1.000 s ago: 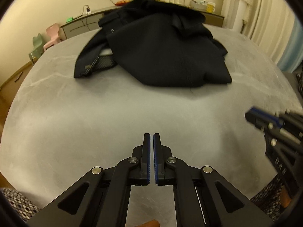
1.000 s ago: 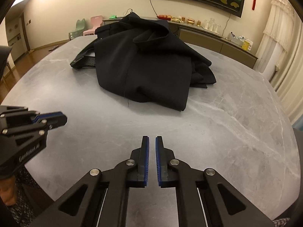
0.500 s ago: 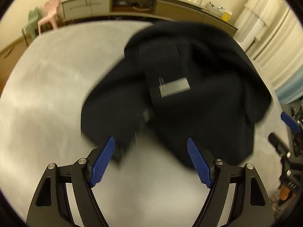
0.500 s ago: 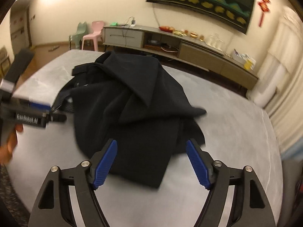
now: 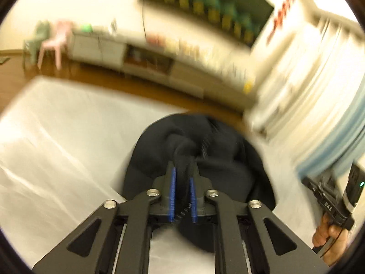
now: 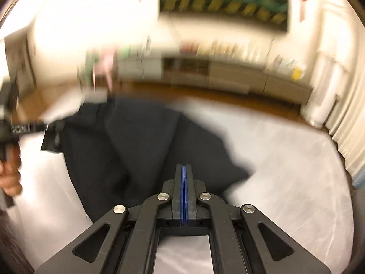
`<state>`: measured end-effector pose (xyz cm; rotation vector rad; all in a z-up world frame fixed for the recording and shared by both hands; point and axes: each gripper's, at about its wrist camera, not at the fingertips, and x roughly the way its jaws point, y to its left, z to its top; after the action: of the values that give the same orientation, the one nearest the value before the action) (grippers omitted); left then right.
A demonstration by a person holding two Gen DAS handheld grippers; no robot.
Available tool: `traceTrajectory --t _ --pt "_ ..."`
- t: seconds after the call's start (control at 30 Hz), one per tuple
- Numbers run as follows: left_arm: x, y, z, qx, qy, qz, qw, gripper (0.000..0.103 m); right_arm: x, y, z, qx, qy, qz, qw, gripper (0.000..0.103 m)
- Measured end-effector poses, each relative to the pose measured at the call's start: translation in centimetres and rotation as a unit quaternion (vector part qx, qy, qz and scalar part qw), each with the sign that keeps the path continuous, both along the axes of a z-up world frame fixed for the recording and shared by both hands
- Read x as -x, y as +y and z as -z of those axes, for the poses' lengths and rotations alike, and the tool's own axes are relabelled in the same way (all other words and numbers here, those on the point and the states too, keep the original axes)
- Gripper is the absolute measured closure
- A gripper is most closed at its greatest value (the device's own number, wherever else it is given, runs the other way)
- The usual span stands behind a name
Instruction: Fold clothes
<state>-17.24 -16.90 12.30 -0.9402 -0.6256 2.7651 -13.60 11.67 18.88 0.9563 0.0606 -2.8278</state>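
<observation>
A black garment (image 5: 219, 164) lies on the grey marble table (image 5: 57, 150). My left gripper (image 5: 182, 173) is shut on a bunched fold of the garment, with cloth between the blue pads. In the right wrist view the garment (image 6: 136, 146) spreads from the left across the middle. My right gripper (image 6: 183, 171) is closed at the garment's near edge; its pads meet, and I cannot see cloth between them. The left gripper (image 6: 27, 127) shows at the far left holding the garment's corner. The right gripper body (image 5: 330, 203) shows at the right of the left wrist view.
Both views are motion-blurred. A long low sideboard (image 6: 228, 77) stands by the far wall under a green painting (image 6: 223, 2). Small pink and green chairs (image 5: 52, 43) stand at the back left. Curtains (image 5: 319, 91) hang on the right. Brown floor lies beyond the table's edge.
Both grippers were wide open over the garment half a second ago; now both have closed at its edges. Both cameras have tipped up and are moving fast.
</observation>
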Motion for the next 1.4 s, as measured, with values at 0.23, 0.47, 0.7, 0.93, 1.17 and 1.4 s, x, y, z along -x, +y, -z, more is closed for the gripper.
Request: traceTrajectory --t 0.23,0.47,0.7,0.93,1.17,1.4 --pt "-3.9 -4.1 9.0 0.023 -0.113 -0.085 0.9897 0.094 -0.3 3.9 5.2 0.014 -0.097 0.049 0.994 0.097" --pt "-3.8 -1.6 10.5 0.038 -0.112 -0.061 0.9911 0.038 -2.7 -7.2 8.2 -0.056 -0.107 -0.082 0.989 0.033" --pt "-2.9 -5.5 9.1 -0.015 -0.121 -0.065 0.9904 0.036 -1.6 -17.1 12.3 -0.183 -0.102 -0.141 0.968 0.036" --pt "-4.6 -6.7 9.5 -0.011 -0.123 -0.070 0.9899 0.036 1.4 -10.4 8.5 -0.106 -0.094 -0.008 0.990 0.099" --pt "-4.0 -1.2 11.1 0.024 -0.130 0.003 0.9912 0.028 -6.6 2.0 -4.4 -0.080 0.064 0.182 0.978 0.100" --pt "-1.7 4.5 13.9 0.206 -0.123 0.008 0.9707 0.099 -7.5 4.7 2.9 0.015 -0.056 0.135 0.989 0.101"
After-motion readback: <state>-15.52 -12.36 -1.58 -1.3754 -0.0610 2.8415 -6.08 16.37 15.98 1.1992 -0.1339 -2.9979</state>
